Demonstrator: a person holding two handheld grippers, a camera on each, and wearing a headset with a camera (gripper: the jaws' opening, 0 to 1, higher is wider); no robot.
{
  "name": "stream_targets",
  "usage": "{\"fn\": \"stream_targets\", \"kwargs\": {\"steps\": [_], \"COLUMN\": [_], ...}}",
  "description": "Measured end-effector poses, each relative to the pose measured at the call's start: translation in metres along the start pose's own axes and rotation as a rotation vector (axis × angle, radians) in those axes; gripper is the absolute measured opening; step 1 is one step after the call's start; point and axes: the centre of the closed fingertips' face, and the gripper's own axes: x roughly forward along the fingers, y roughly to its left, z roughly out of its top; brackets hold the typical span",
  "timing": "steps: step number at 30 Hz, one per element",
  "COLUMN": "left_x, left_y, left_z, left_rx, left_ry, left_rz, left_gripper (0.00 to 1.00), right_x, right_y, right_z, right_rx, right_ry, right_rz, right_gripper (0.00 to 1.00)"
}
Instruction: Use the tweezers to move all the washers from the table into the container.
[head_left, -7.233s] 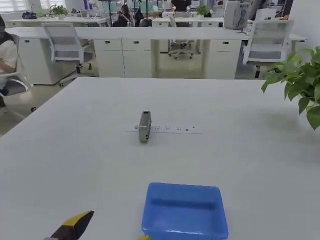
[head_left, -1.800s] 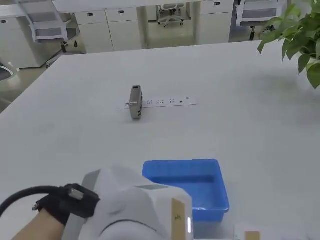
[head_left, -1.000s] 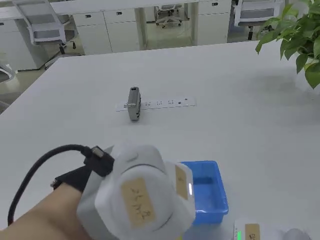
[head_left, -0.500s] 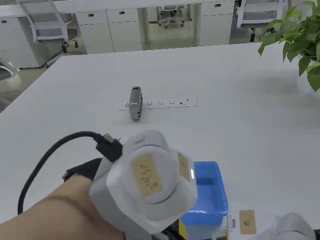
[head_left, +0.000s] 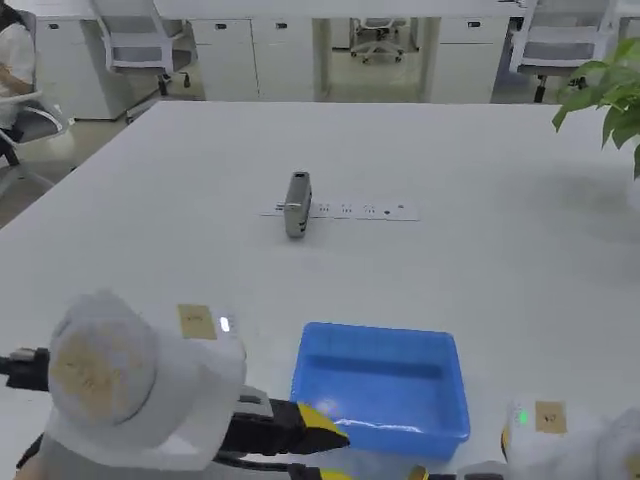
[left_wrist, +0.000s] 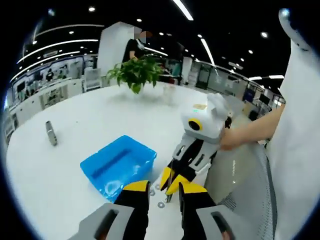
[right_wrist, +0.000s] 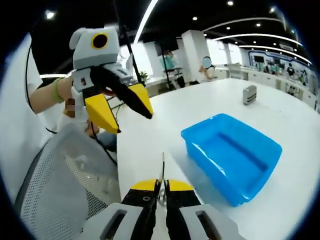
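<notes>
Container: your blue container (head_left: 375, 330) stands on the white table (head_left: 200, 200), just ahead of both grippers. Its floor looks bare in the head view and in the right gripper view.
Washers: a few small washers (left_wrist: 161, 204) lie on the table near its front edge, close to the container's near side and between your two grippers. They are too small to count with certainty.
Tweezers: your right gripper has the tweezers (right_wrist: 163, 169) by their shank. The thin tips point forward over the table, with nothing seen between them.
Right gripper: the jaws of your right gripper (right_wrist: 161, 189) are drawn almost together, clamped on the tweezers.
Left gripper: the jaws of your left gripper (left_wrist: 163, 192) stand a little apart with nothing in them. It hangs over the table edge beside the washers.
Other items: a power strip (head_left: 360, 211) with a grey adapter (head_left: 297, 217) lies well beyond the container. A potted plant (head_left: 610, 90) shows at the far right.
Done, as judged: you have the tool in hand and both grippers near the washers.
Left, as judged: you have every washer to lift, carry and drop into the container, so all of the moving is ahead.
</notes>
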Motion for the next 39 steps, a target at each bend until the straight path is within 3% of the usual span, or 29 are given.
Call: {"fn": "stream_targets", "kwargs": {"steps": [4, 10, 13, 15, 18, 19, 21, 22, 24, 27, 33, 39], "left_x": [-0.015, -0.027, -0.029, -0.032, -0.033, -0.034, -0.035, -0.036, -0.037, -0.039, -0.046, -0.046], "left_y": [0.005, 0.003, 0.001, 0.006, 0.008, 0.009, 0.013, 0.019, 0.02, 0.022, 0.028, 0.028], "left_z": [-0.014, -0.018, -0.022, -0.024, -0.017, -0.016, -0.019, -0.021, -0.015, -0.015, -0.013, -0.014], "left_rx": [-0.043, -0.091, -0.076, -0.017, -0.107, -0.116, -0.091, -0.069, -0.085, -0.075, -0.033, -0.039], "left_ry": [-0.057, -0.193, -0.202, -0.207, -0.311, -0.325, -0.308, -0.291, -0.335, -0.341, -0.352, -0.351], "left_rz": [0.095, 0.193, 0.223, 0.285, 0.296, 0.308, 0.336, 0.373, 0.38, 0.396, 0.463, 0.463], "left_gripper": [0.33, 0.52, 0.57, 0.56, 0.67, 0.72, 0.77, 0.79, 0.85, 0.91, 0.91, 0.92], "right_x": [-0.006, -0.02, -0.029, -0.032, -0.04, -0.042, -0.047, -0.052, -0.057, -0.065, -0.072, -0.069], "right_y": [-0.006, -0.016, -0.02, -0.022, -0.026, -0.027, -0.03, -0.033, -0.037, -0.045, -0.07, -0.087], "right_z": [0.008, 0.017, 0.022, 0.023, 0.027, 0.029, 0.033, 0.038, 0.043, 0.052, 0.069, 0.077], "right_rx": [0.096, 0.156, 0.177, 0.179, 0.179, 0.177, 0.171, 0.164, 0.158, 0.139, 0.107, 0.079], "right_ry": [-0.049, -0.088, -0.107, -0.107, -0.112, -0.115, -0.12, -0.13, -0.141, -0.153, -0.163, -0.146], "right_rz": [-0.001, -0.023, -0.036, -0.046, -0.07, -0.076, -0.091, -0.107, -0.123, -0.145, -0.197, -0.237], "right_gripper": [0.01, 0.02, 0.02, 0.02, 0.02, 0.02, 0.02, 0.02, 0.02, 0.02, 0.02, 0.02]}}
